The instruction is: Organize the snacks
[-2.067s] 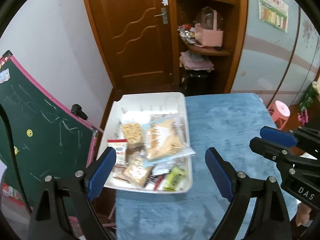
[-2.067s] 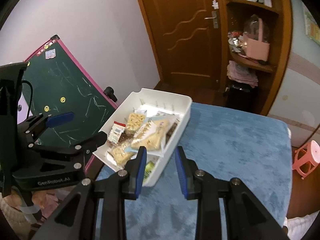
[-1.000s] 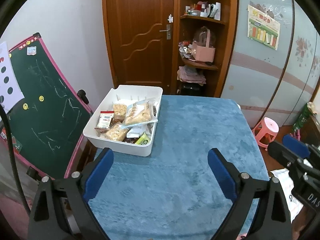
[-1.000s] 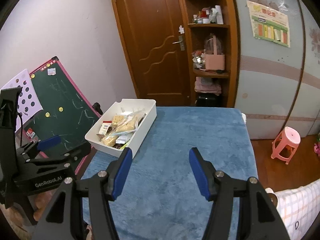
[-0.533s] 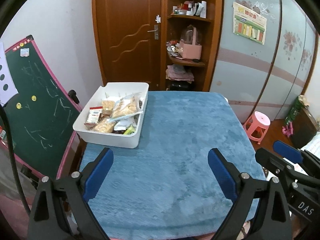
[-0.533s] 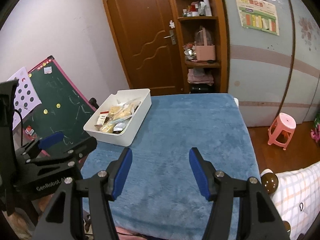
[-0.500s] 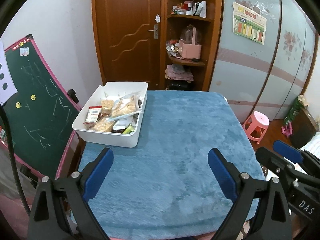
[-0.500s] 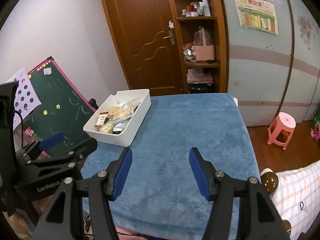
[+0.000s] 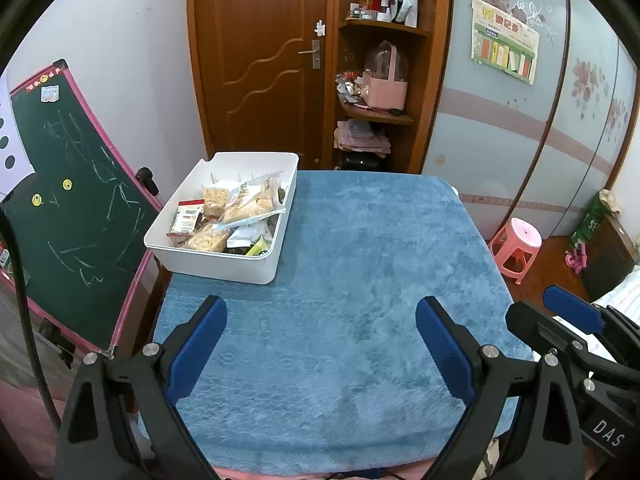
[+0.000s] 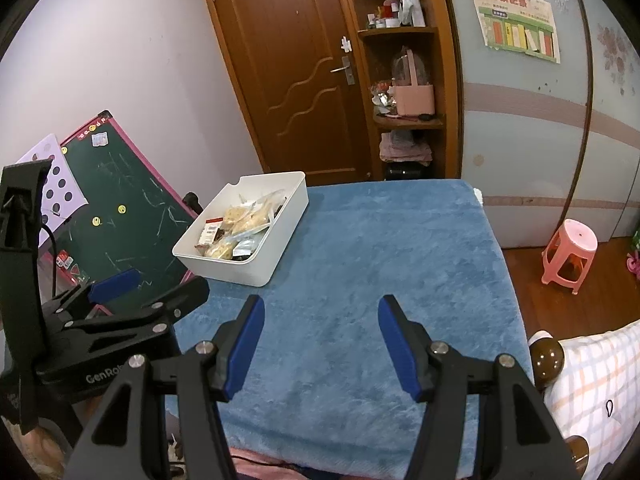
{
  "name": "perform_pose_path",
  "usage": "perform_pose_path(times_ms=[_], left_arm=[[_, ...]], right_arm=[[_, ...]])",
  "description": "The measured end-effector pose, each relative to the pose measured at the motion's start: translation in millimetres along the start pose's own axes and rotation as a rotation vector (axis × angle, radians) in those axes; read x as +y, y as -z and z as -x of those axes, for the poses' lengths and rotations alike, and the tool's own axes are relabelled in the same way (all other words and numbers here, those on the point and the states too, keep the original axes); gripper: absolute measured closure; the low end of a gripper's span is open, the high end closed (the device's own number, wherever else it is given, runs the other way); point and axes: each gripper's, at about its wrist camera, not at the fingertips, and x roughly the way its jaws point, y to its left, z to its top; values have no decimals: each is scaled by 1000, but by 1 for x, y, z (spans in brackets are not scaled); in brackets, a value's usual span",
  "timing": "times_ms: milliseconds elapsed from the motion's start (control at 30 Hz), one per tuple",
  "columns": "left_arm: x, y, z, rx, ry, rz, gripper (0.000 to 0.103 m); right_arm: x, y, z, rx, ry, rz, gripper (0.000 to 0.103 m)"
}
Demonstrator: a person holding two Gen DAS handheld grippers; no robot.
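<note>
- A white bin [image 9: 224,266] of packaged snacks [image 9: 236,216] sits at the far-left corner of a table draped in a blue plush cloth [image 9: 360,280] — well clear of both grippers.
- The left gripper [image 9: 320,344] hovers over the near edge of the cloth, jaws spread wide and holding nothing.
- The right gripper [image 10: 322,344] hangs beside it over the same bare stretch, its blue pads [image 10: 398,344] parted — nothing between them.
- A green chalkboard [image 9: 68,216] with a pink frame leans just left of the table; a pink stool [image 10: 570,254] stands on the wood floor to the right.
- Behind, a brown door [image 9: 260,60] and corner shelves [image 9: 380,112] hold household clutter.
</note>
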Motion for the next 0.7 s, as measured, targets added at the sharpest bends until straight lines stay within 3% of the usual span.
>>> perform_pose_path(times_ms=[700], left_arm=[[-3, 1, -6, 14, 13, -16, 8]], right_arm=[[-4, -4, -4, 17, 11, -5, 43]])
